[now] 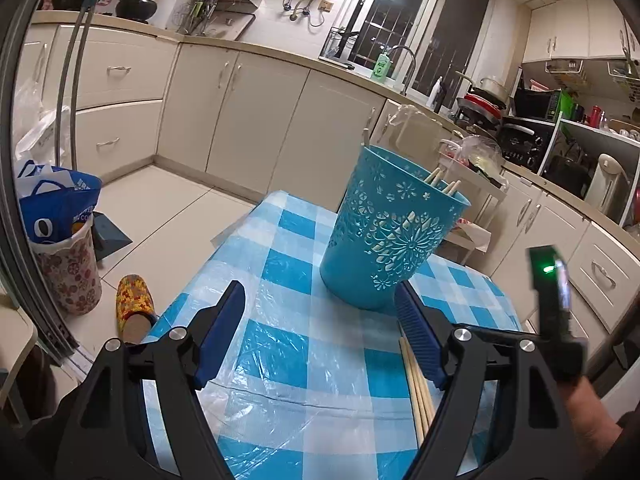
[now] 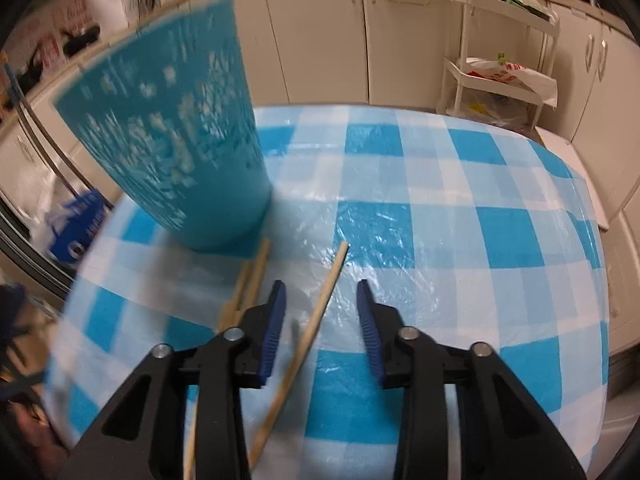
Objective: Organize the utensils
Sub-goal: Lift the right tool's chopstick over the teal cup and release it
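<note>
On the checked tablecloth (image 2: 460, 208): blue holder (image 1: 384, 232), upright, some chopsticks inside. Loose chopstick (image 2: 316, 312) between the spread right gripper (image 2: 320, 300) pads, untouched. Left gripper (image 1: 320, 312) spread, empty, near holder. Advice: centre, pinch mid-shaft, lift level.

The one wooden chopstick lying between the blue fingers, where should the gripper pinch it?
Probably mid-shaft, from above: the thin wooden chopstick lies flat on the checked tablecloth, apart from the others, already between the open right gripper fingers.
</note>
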Motion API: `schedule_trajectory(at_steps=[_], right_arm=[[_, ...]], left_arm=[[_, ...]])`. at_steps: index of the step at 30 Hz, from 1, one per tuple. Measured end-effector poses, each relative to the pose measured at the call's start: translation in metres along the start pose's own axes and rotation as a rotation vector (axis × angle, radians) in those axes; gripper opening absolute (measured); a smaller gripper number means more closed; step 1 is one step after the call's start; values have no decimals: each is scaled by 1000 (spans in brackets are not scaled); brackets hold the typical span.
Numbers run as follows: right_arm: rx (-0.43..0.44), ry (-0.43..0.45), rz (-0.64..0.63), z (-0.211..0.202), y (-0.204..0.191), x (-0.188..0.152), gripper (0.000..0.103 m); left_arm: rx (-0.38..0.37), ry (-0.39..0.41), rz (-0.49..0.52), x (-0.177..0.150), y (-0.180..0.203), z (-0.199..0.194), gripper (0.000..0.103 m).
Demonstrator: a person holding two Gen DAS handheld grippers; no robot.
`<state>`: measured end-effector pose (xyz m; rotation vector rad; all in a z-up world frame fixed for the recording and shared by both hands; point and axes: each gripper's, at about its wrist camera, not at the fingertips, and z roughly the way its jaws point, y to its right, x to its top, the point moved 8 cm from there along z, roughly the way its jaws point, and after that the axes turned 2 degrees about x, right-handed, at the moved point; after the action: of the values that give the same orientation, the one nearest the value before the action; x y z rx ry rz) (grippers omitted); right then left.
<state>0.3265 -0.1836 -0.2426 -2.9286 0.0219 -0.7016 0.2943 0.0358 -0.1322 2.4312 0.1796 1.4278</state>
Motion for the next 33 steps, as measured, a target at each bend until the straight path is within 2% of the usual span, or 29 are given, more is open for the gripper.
schedule_trajectory(at_steps=[1,3,5,7,8,10,11,13,14,16,17,20,23,26,28,29,32,33], right_arm=[[-18,-17,-36,7,-3,-2,8],[-30,-3,-70,6,-4,-6,8],[9,15,-41,-5,-1,-6,5],[60,76,10,-27,3,-4,4],[110,140,47,-51,3,6,4],[154,242,63,-85,0,26,4],[199,327,74,-113,-4,43,0],[232,455,67,-151,-12,69,0],[263,550,56,-177,-20,87,0],[290,661,34,-205,-33,115,0],[314,712,23,-216,-41,129,0],[332,787,-6,-227,-59,156,0],[333,785,1,-222,-65,174,1],[266,734,87,-206,-35,163,1],[172,605,164,-162,-3,141,1],[131,508,201,-130,13,129,1],[78,251,237,-46,35,103,1],[84,198,233,-25,35,100,1]], left_arm=[[1,0,-1,0,0,0,73],[4,-1,-12,0,-1,0,73],[7,-5,-29,-2,-5,0,73],[10,-9,-36,-3,-7,1,73],[11,-9,-39,-2,-8,2,73],[12,-10,-44,-3,-9,3,73],[11,-14,-47,-4,-9,3,73],[7,-17,-55,-4,-10,4,73],[6,-17,-59,-4,-10,5,73],[3,-18,-68,-5,-11,5,73],[2,-19,-70,-6,-11,5,73],[3,-18,-81,-5,-15,4,73],[9,-13,-99,-3,-22,3,73],[13,-5,-116,-1,-32,2,73],[13,-6,-129,-1,-36,2,73],[12,-8,-139,-2,-38,3,73],[11,-16,-149,-4,-39,3,74],[9,-18,-146,-5,-38,3,74]])
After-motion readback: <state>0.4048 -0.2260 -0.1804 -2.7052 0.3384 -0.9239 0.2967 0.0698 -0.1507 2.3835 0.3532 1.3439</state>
